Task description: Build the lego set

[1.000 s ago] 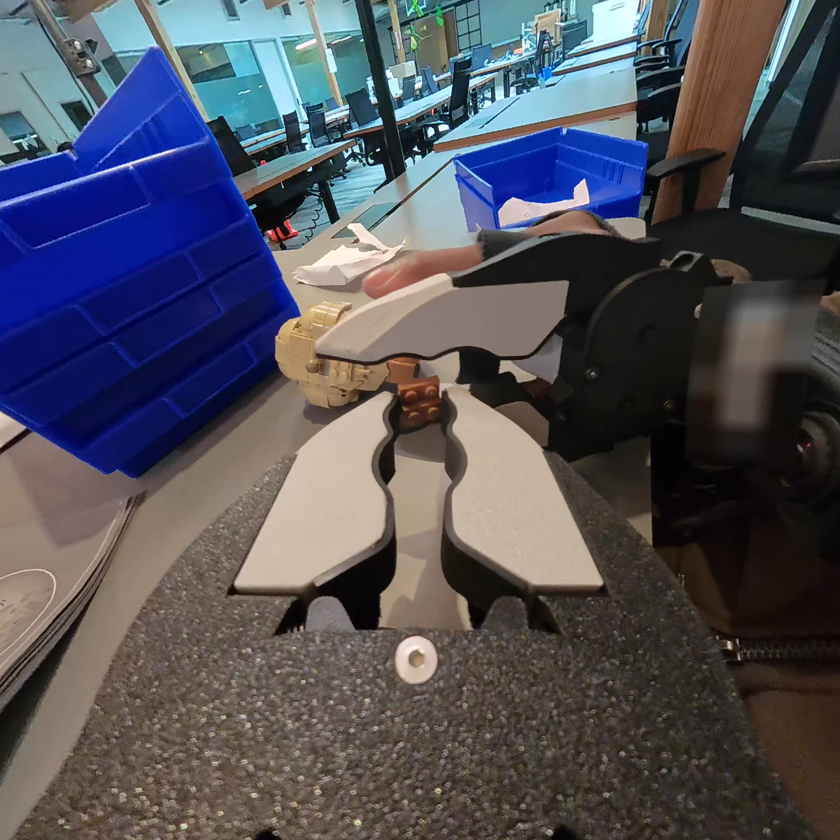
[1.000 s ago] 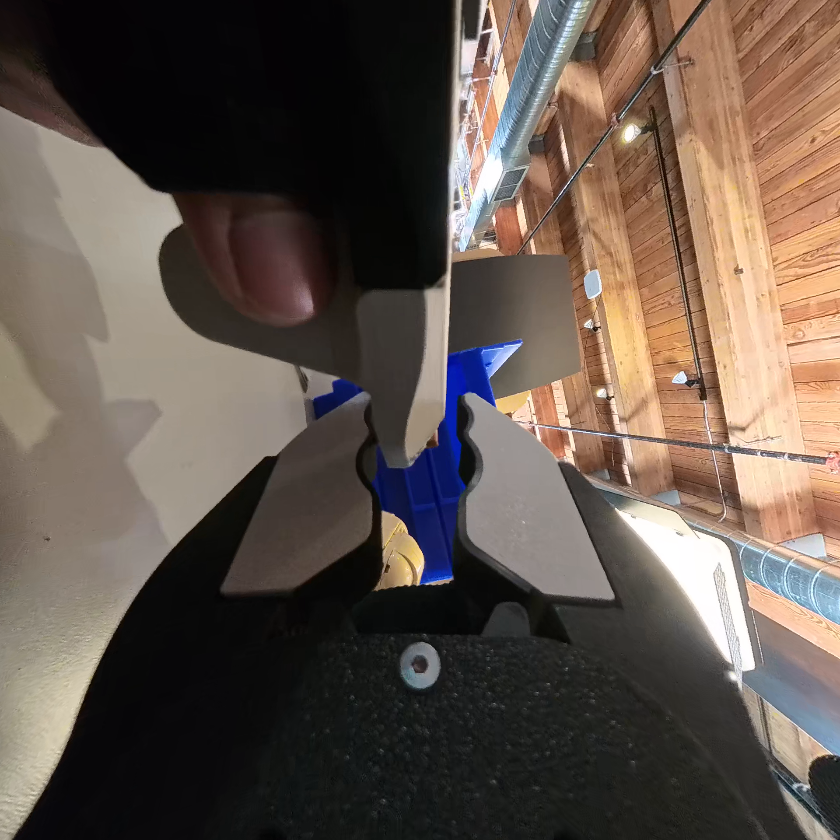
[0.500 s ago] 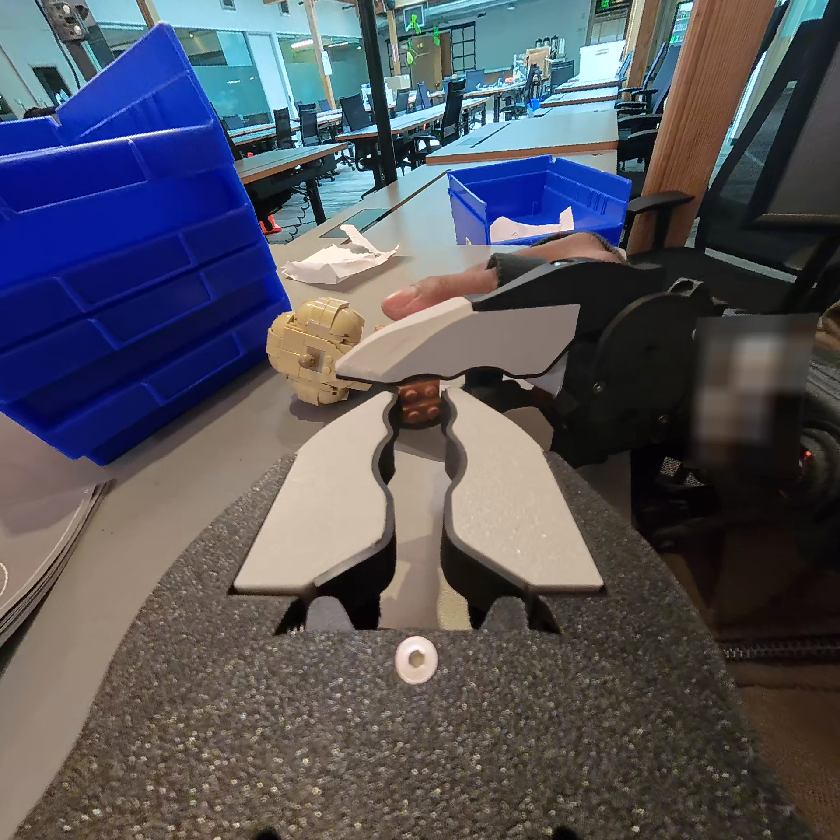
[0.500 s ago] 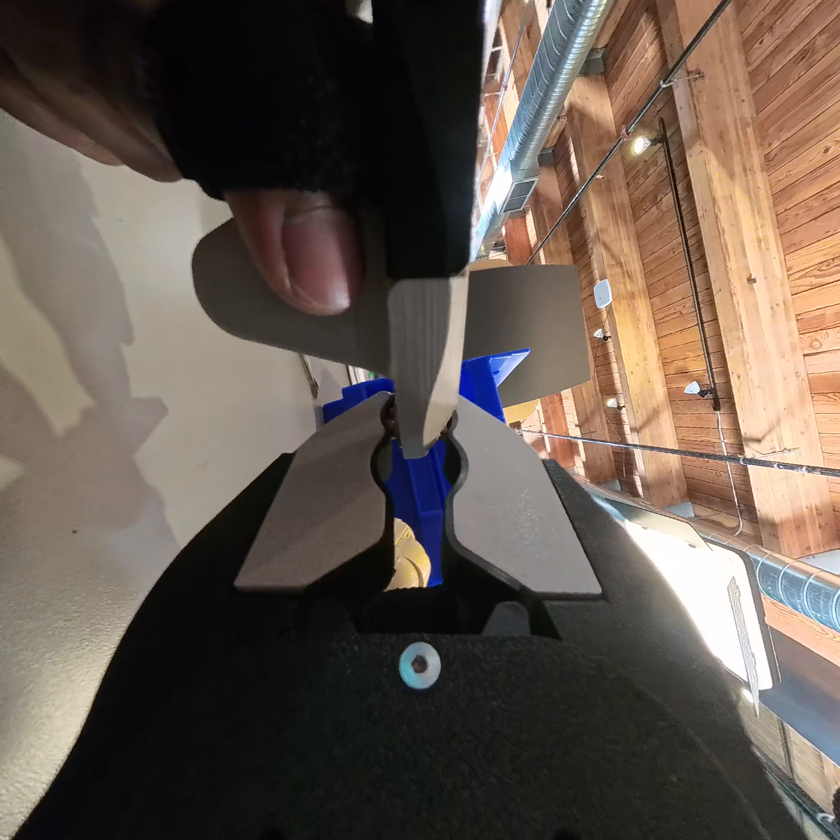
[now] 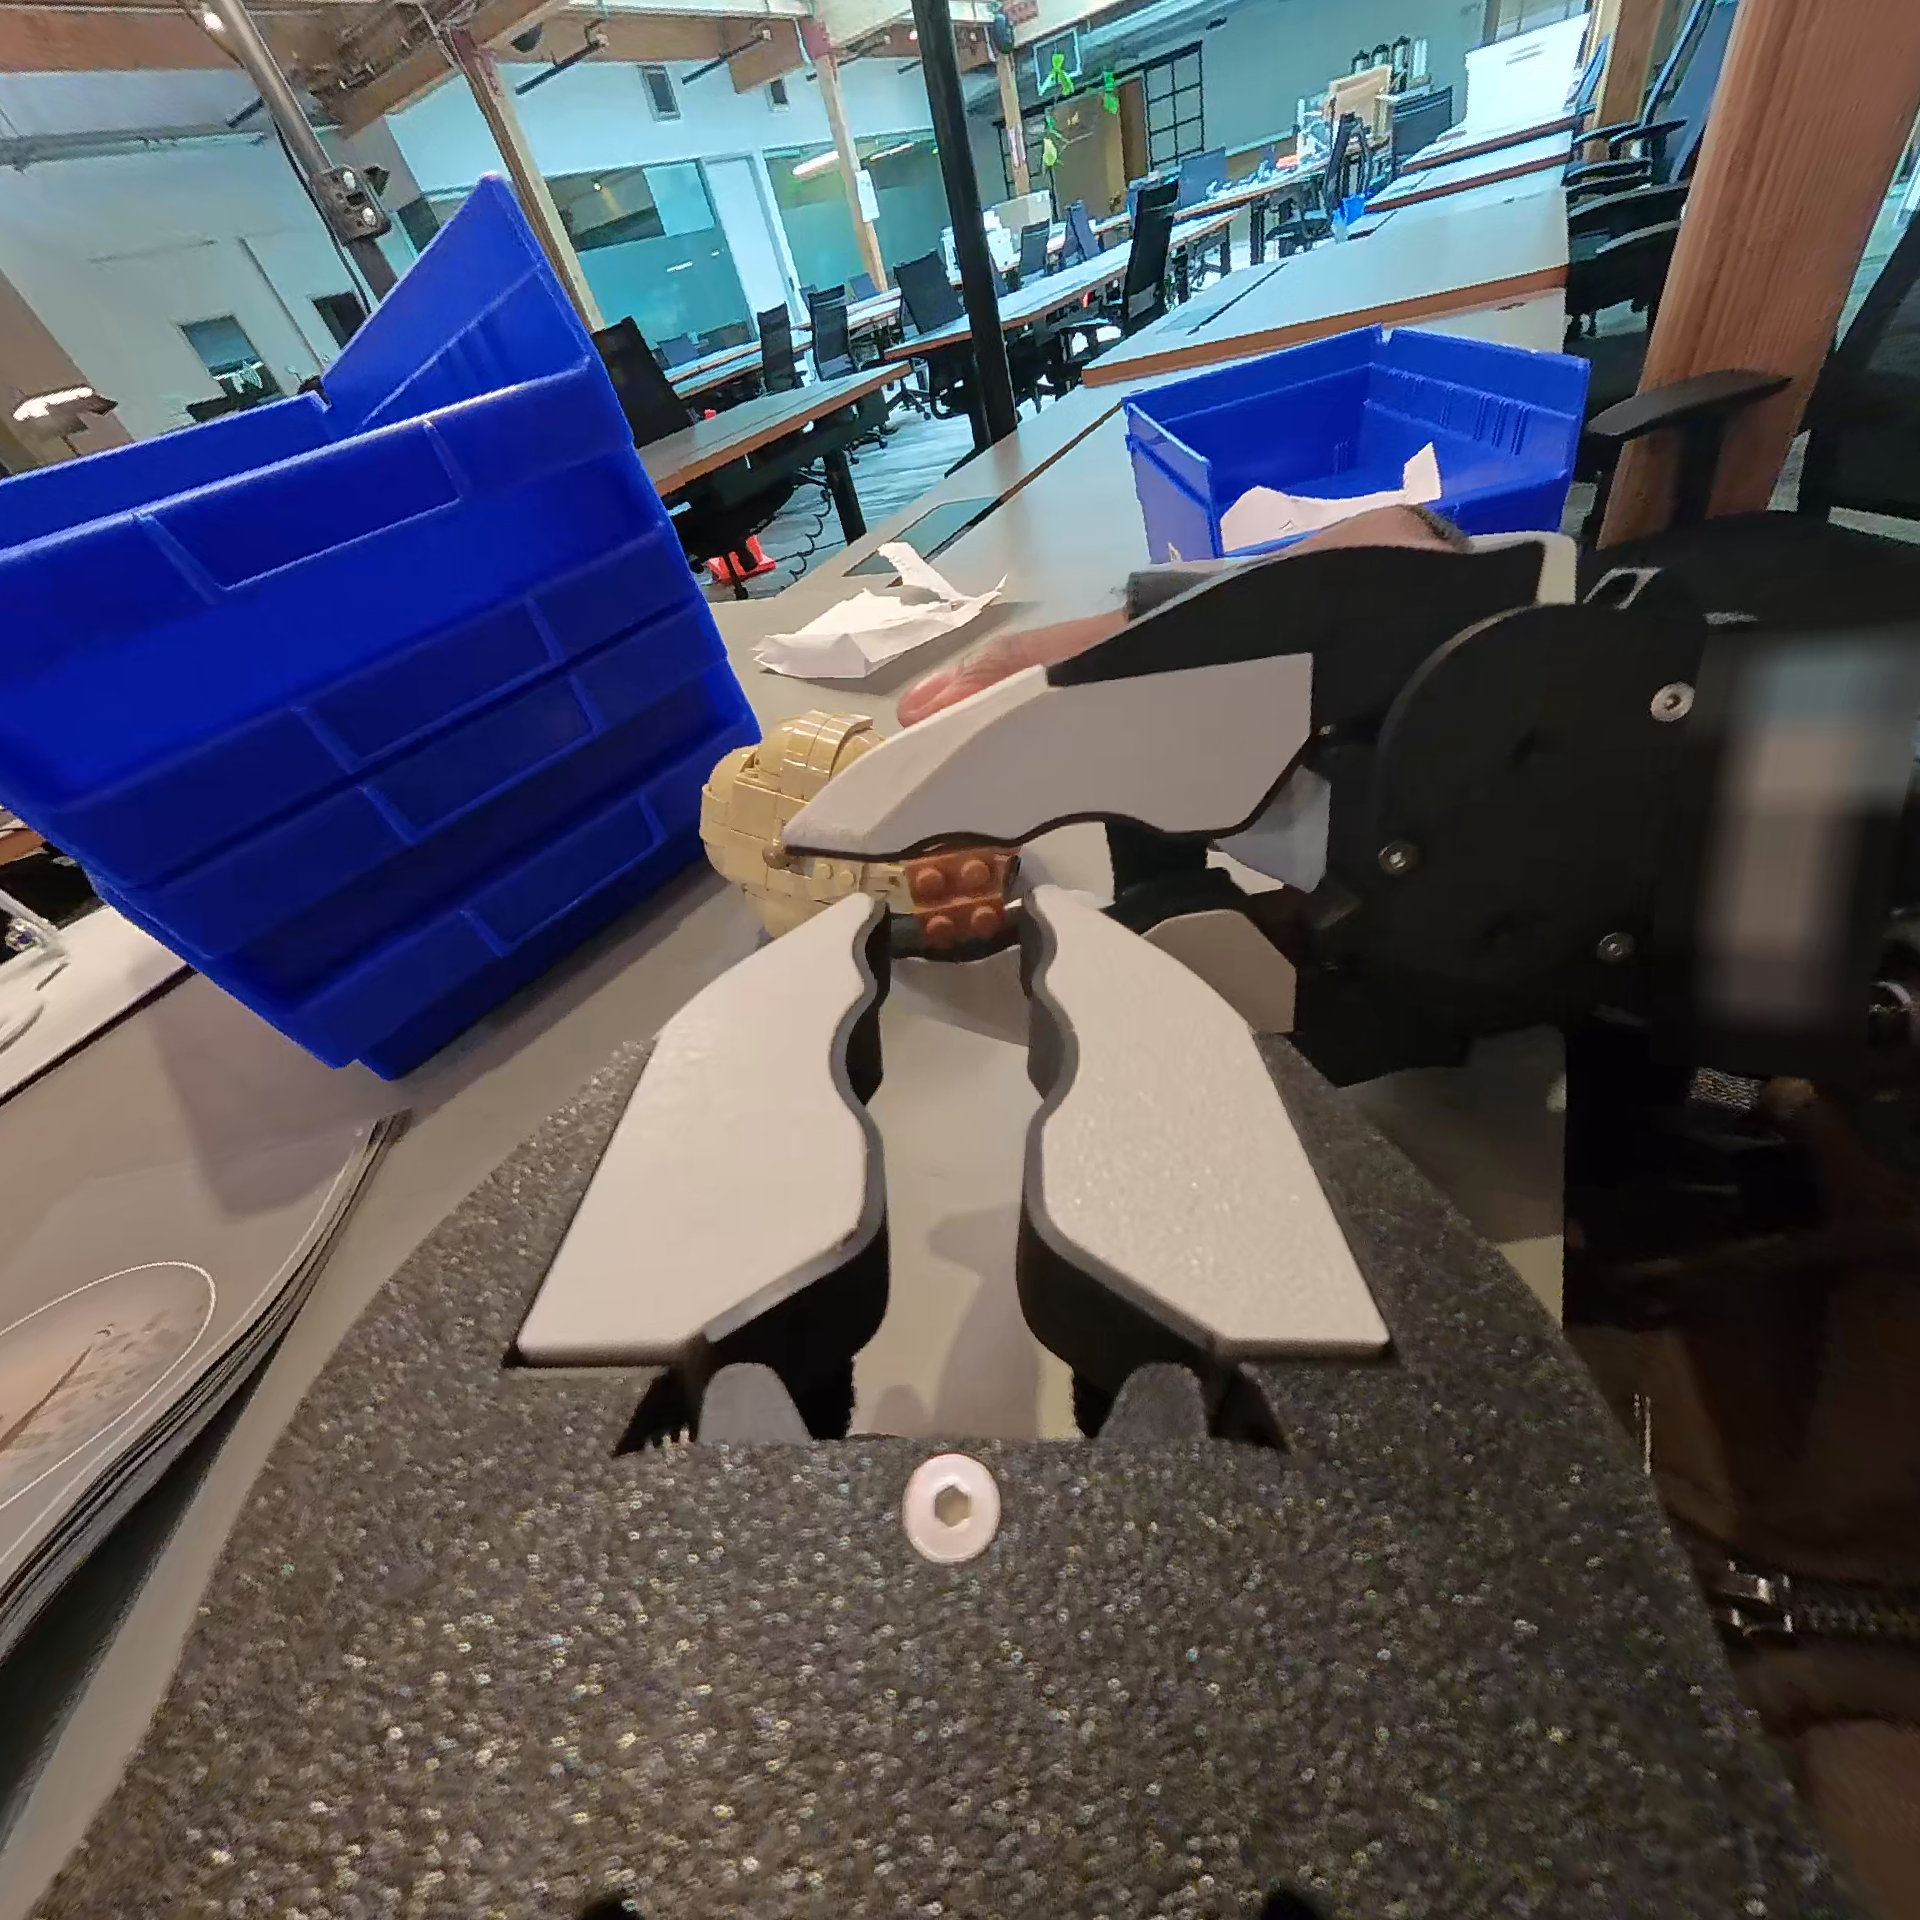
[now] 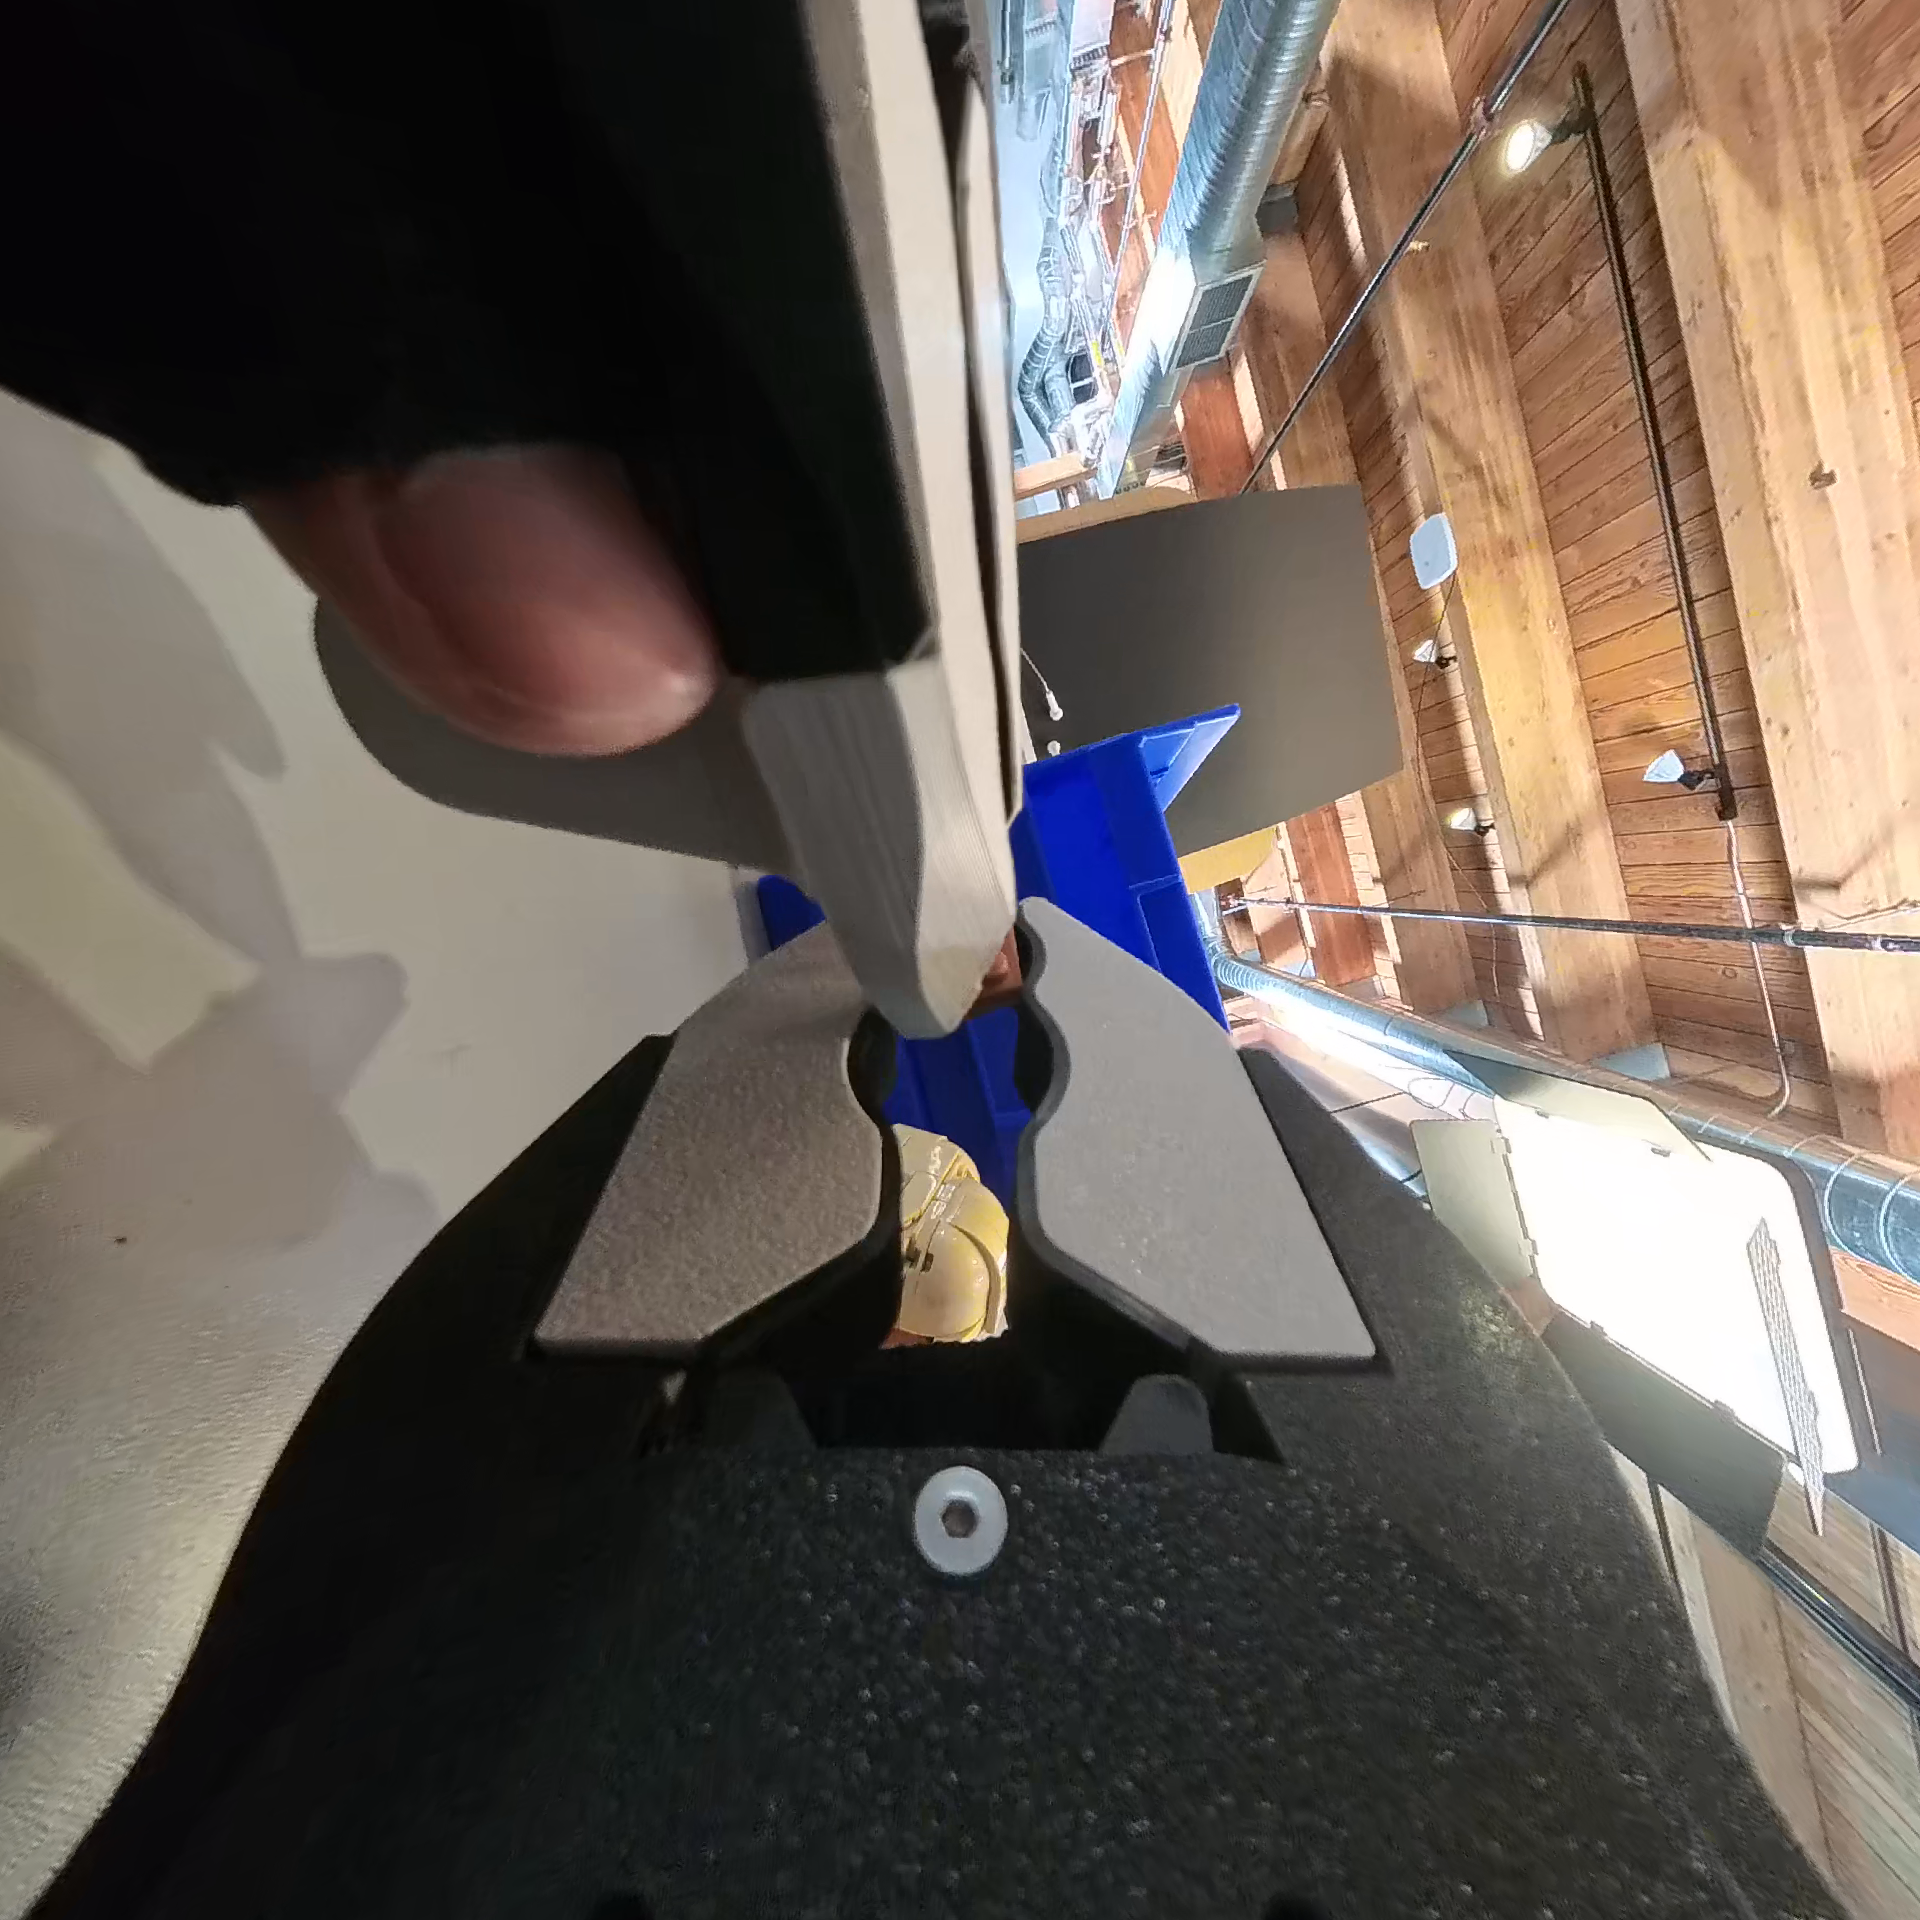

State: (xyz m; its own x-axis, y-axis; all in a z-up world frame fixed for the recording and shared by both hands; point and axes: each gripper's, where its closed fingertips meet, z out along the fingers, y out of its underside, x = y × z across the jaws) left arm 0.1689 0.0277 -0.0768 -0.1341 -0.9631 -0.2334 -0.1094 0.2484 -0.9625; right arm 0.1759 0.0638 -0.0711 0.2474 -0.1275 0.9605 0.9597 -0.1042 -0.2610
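Above the desk (image 5: 312, 1091), both tongs (image 5: 951, 920) crosswise on the brown brick (image 5: 956, 899).

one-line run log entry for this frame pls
left gripper: shut on brown lego piece | right gripper: shut, crossing over the piece | tan lego ball: on table behind | blue bin: left

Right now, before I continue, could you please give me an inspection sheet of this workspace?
Surface: grey table, flat.
Job's things: tan lego ball beside the stacked blue bins; brown lego piece against the ball.
Clutter: far blue bin holding paper; crumpled paper; booklets at the left edge.
Grippers: left gripper shut on the brown lego piece; right gripper reaches across over the ball, grip unclear.
Cables: nothing seen.
Surroundings: open office, desks, chairs, wooden post.
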